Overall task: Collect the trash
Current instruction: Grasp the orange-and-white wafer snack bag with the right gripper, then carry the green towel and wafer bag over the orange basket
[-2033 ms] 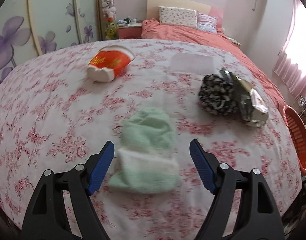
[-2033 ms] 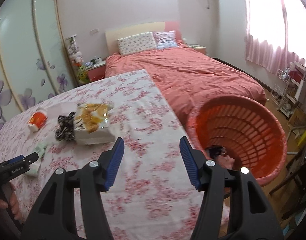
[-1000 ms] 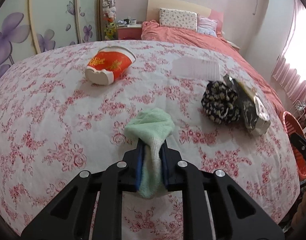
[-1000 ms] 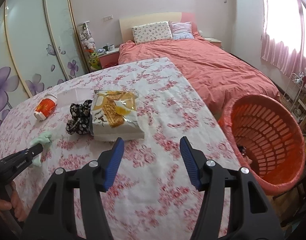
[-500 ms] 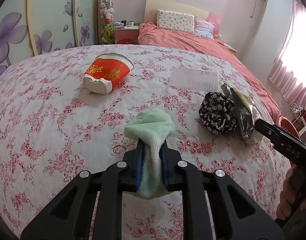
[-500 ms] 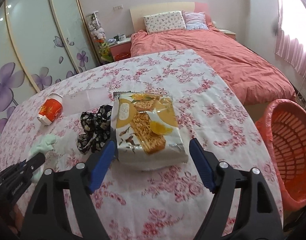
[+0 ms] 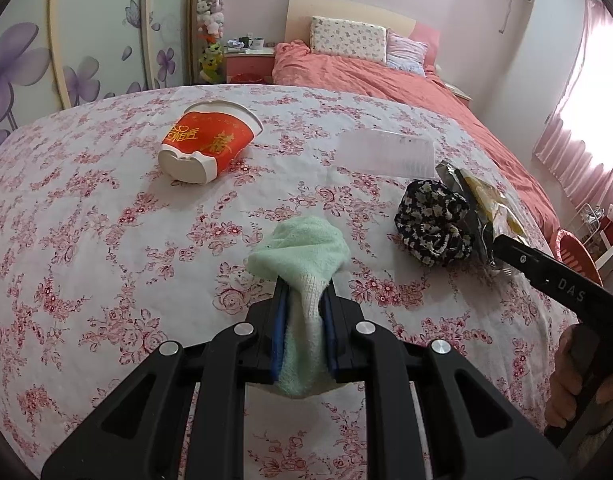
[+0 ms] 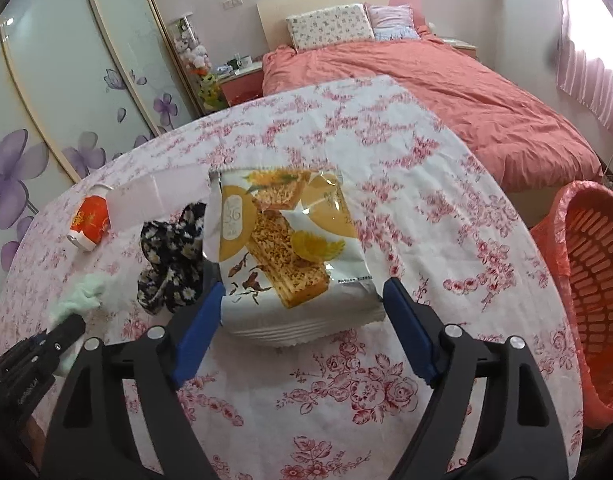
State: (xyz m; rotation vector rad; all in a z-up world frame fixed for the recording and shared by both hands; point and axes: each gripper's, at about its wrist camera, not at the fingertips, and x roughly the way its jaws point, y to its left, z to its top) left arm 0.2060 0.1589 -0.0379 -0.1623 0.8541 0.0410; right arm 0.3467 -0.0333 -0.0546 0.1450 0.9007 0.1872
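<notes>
At the 6 o'clock edge of the left wrist view, the left gripper (image 7: 304, 312) has its jaws clamped on a pale green cloth (image 7: 302, 252), whose bunched end rests on the floral-covered surface (image 7: 106, 240). Toward 11 o'clock lies a red paper cup (image 7: 206, 146) on its side; toward 2 o'clock sits a dark floral cloth (image 7: 434, 228), touching a snack bag (image 8: 282, 248). Across the right wrist view, the right gripper (image 8: 302, 320) has its jaws opening, wide apart, one on each side of the bag's near end, not pressing it. An orange basket (image 8: 594, 296) stands at 3 o'clock, off the surface's edge
</notes>
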